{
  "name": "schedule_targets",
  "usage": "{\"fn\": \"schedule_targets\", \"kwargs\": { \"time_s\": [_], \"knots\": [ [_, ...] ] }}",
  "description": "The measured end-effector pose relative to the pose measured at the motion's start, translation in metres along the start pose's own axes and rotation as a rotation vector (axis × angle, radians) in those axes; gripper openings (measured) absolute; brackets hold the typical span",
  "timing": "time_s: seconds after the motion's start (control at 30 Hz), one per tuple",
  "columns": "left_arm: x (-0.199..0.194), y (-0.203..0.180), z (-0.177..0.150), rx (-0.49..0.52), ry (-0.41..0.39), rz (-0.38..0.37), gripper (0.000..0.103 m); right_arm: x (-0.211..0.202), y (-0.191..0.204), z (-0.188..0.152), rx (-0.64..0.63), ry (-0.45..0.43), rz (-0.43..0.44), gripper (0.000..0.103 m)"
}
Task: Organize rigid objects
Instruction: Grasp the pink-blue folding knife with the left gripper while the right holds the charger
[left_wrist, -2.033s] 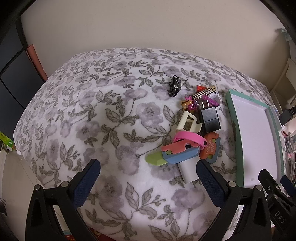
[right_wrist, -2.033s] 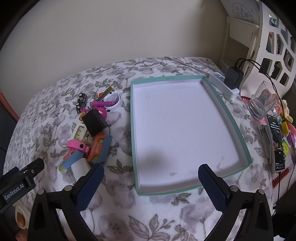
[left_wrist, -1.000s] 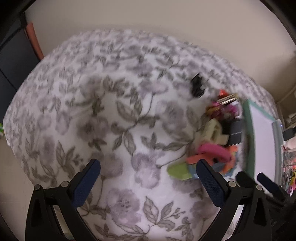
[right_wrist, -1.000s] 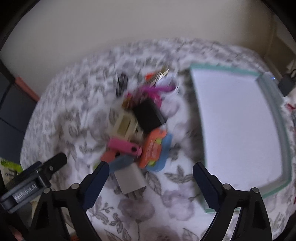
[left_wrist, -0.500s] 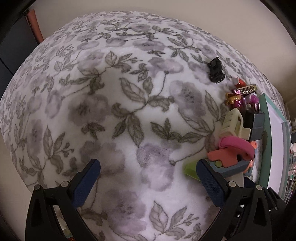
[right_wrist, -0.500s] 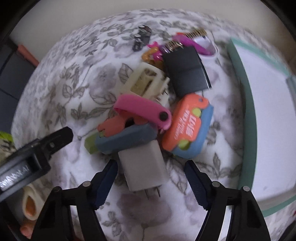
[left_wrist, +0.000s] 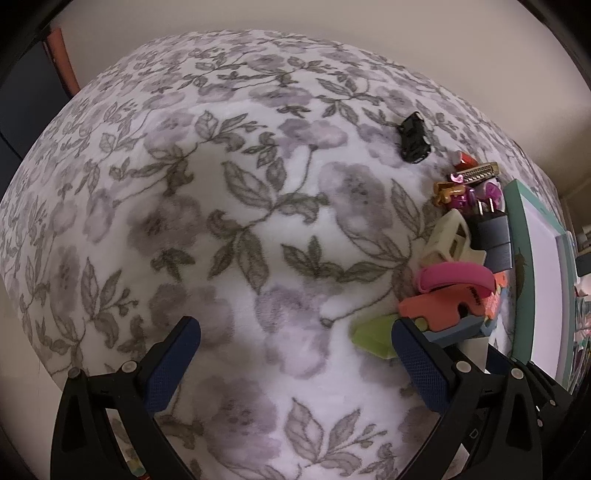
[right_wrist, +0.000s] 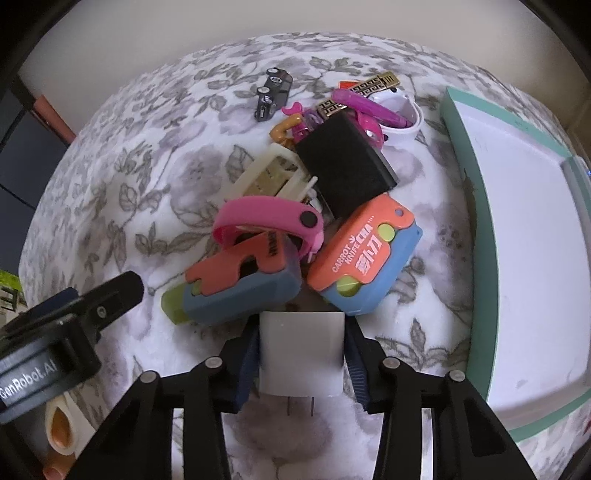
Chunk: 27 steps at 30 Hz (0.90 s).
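A white plug-in charger (right_wrist: 301, 354) lies at the near edge of a pile of small objects on the floral blanket. My right gripper (right_wrist: 301, 325) is closing on it, and both pads touch its sides. Just beyond it lie two orange-and-blue carrot knife toys (right_wrist: 364, 258) (right_wrist: 243, 284), a pink band (right_wrist: 266, 218), a black charger (right_wrist: 345, 170) and a cream clip (right_wrist: 266, 173). The teal tray (right_wrist: 476, 221) stands to the right with nothing in it. My left gripper (left_wrist: 295, 332) is open over bare blanket, left of the pile (left_wrist: 454, 280).
A black toy car (right_wrist: 273, 92) sits apart at the far side of the pile, beside a white cup (right_wrist: 402, 110) with pink and gold trinkets. The blanket (left_wrist: 221, 221) stretches out to the left. A dark cabinet (left_wrist: 22, 110) stands at the far left.
Both grippers have come down closer to the blanket. The right jaws have narrowed from wide open onto the white charger. The left jaws stay wide.
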<state>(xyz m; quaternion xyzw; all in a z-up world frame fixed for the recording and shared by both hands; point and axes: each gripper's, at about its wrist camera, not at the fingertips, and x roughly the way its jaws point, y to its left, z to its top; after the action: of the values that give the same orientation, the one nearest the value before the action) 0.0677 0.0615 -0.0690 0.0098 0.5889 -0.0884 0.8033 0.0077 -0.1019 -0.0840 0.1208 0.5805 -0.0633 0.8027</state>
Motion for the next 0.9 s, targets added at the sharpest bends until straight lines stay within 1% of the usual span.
{"fn": "schedule_targets", "kwargs": {
  "time_s": [0.13, 0.27, 0.37, 0.47, 0.53, 0.6, 0.73, 0.9],
  "knots": [
    [-0.001, -0.006, -0.001, 0.018, -0.023, -0.007, 0.103, -0.005, -0.012, -0.003, 0.013, 0.006, 0.005, 0.045],
    [-0.004, -0.016, -0.002, 0.049, -0.057, -0.007, 0.103, -0.006, -0.021, -0.010, 0.068, 0.008, 0.021, 0.045],
    [-0.004, -0.029, -0.002, 0.100, -0.076, -0.009, 0.103, -0.003, -0.030, -0.010, 0.126, 0.020, 0.028, 0.045],
    [0.000, -0.042, -0.004, 0.152, -0.076, -0.007, 0.103, -0.007, -0.048, -0.013, 0.192, 0.029, 0.055, 0.045],
    [0.004, -0.050, -0.005, 0.180, -0.075, -0.028, 0.103, -0.010, -0.059, -0.015, 0.234, 0.036, 0.066, 0.045],
    [0.008, -0.057, -0.006, 0.204, -0.074, -0.041, 0.103, -0.011, -0.064, -0.016, 0.255, 0.039, 0.075, 0.045],
    [0.016, -0.074, -0.011, 0.289, -0.078, -0.044, 0.103, -0.015, -0.077, -0.015, 0.302, 0.042, 0.119, 0.045],
    [0.019, -0.085, -0.019, 0.363, -0.104, -0.038, 0.102, -0.017, -0.083, -0.015, 0.306, 0.048, 0.129, 0.045]
  ]
}}
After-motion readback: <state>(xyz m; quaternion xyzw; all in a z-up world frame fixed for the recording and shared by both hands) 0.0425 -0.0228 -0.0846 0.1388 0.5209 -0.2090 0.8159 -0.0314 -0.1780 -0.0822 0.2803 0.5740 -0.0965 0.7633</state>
